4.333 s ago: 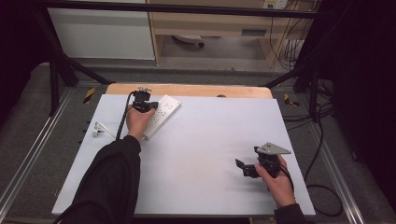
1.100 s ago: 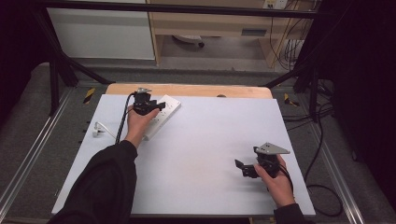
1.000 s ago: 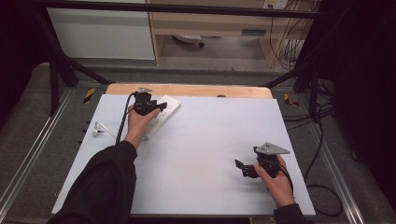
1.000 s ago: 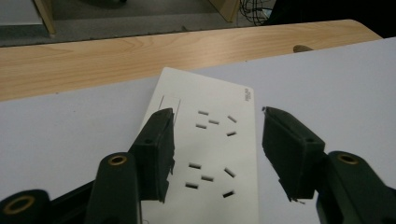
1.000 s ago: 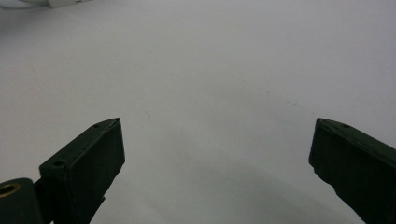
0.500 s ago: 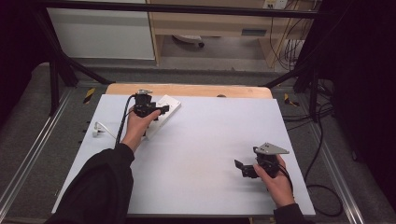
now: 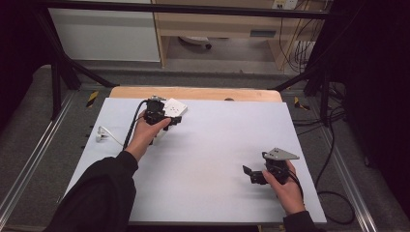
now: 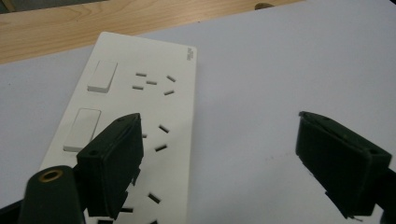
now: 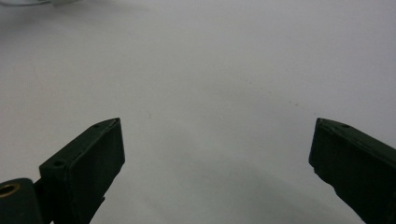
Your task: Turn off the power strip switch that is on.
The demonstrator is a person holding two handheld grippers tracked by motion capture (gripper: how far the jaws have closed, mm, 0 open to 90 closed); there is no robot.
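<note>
A white power strip (image 8: 140, 93) with two rocker switches and several socket slots lies flat at the far left of the table, next to the wooden edge (image 7: 193, 93). My left gripper (image 8: 217, 121) hovers low over its near end; its jaws have just been opening and now stand open. One jaw is above the strip, the other above bare table, and nothing is between them. From above, the left gripper (image 7: 174, 118) partly hides the power strip (image 7: 175, 106). My right gripper (image 7: 249, 174) rests near the front right, and it (image 9: 217, 122) stands open over the bare white surface.
A white sheet (image 7: 217, 140) covers the table. A thin white cable with a small plug (image 7: 102, 134) lies at the left edge. Black frame rails run along both sides, and dark cables hang off the right side (image 7: 333, 145).
The left gripper's jaws have spread apart and the left hand has shifted slightly along the power strip. The right hand has stayed where it was.
</note>
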